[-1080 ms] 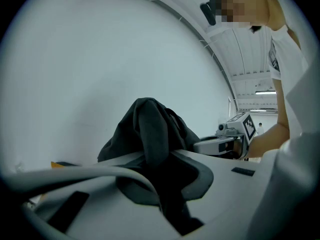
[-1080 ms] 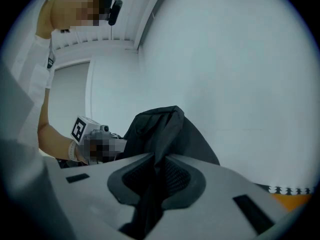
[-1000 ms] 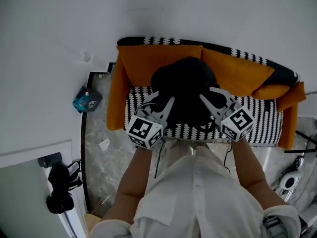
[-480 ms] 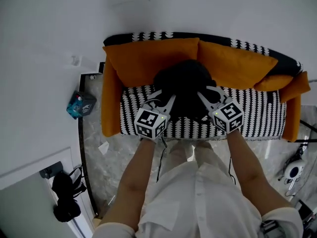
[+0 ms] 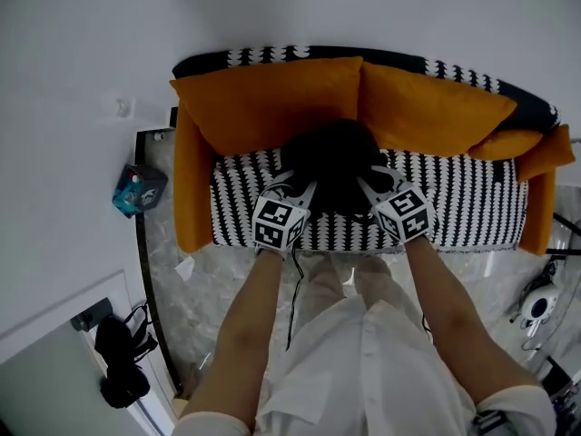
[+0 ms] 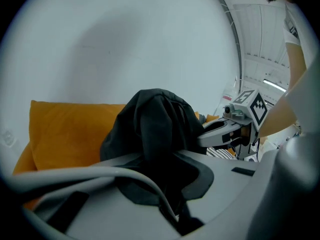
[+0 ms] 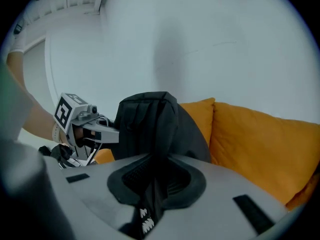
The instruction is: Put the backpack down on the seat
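Observation:
A black backpack hangs over the middle of the black-and-white patterned sofa seat, in front of two orange back cushions. Whether its bottom touches the seat I cannot tell. My left gripper is shut on the backpack's left side. In the left gripper view dark fabric is pinched between the jaws. My right gripper is shut on its right side, and a black strap runs between the jaws in the right gripper view. Each gripper shows in the other's view, at the pack's flank.
Orange armrests bound the sofa at both ends. A blue box lies on the marble floor at the left. A black bag sits by the lower left wall, and a white device at the right. A white wall stands behind the sofa.
Both grippers and the backpack have moved forward and down toward the seat, so the pack looks smaller and lower against the cushions. Both grips are unchanged.

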`<state>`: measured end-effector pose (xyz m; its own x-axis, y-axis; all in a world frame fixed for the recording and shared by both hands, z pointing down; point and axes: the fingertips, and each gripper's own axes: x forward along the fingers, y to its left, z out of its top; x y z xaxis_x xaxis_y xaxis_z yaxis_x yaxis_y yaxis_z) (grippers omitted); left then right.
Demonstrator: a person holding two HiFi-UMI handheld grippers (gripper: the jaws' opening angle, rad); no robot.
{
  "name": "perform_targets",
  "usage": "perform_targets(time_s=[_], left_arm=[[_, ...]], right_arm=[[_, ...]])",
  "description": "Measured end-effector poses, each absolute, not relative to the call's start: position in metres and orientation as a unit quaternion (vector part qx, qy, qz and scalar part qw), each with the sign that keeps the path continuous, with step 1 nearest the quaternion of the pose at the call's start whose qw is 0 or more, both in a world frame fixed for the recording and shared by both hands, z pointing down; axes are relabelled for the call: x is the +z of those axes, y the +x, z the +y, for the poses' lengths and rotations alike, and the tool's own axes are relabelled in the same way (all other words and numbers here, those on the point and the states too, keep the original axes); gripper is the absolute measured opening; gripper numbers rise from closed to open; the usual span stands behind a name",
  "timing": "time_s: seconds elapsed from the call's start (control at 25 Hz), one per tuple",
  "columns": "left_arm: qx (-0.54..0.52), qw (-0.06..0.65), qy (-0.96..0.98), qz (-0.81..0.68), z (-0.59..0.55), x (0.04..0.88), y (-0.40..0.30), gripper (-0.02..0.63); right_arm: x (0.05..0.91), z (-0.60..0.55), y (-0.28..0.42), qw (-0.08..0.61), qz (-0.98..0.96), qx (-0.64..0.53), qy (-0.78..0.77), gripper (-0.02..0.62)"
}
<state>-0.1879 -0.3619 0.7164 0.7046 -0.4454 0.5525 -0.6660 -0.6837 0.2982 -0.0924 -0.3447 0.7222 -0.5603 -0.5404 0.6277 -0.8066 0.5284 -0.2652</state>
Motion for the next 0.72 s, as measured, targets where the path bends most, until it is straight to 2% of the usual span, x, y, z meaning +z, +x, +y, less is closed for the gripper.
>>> perform_targets(time_s=[0.52, 0.72], left_arm=[[0.242, 0.259, 0.883, -0.309, -0.355, 0.743, -0.182, 0.058], [0.25, 0.268, 0.878, -0.308, -0.351, 0.746, -0.182, 0.064]], right_arm=[[0.752, -0.339, -0.087, 0.271, -0.823, 0.29, 0.406, 0.057], [0.757, -0.337, -0.083, 0.295, -0.809, 0.294, 0.415, 0.077]])
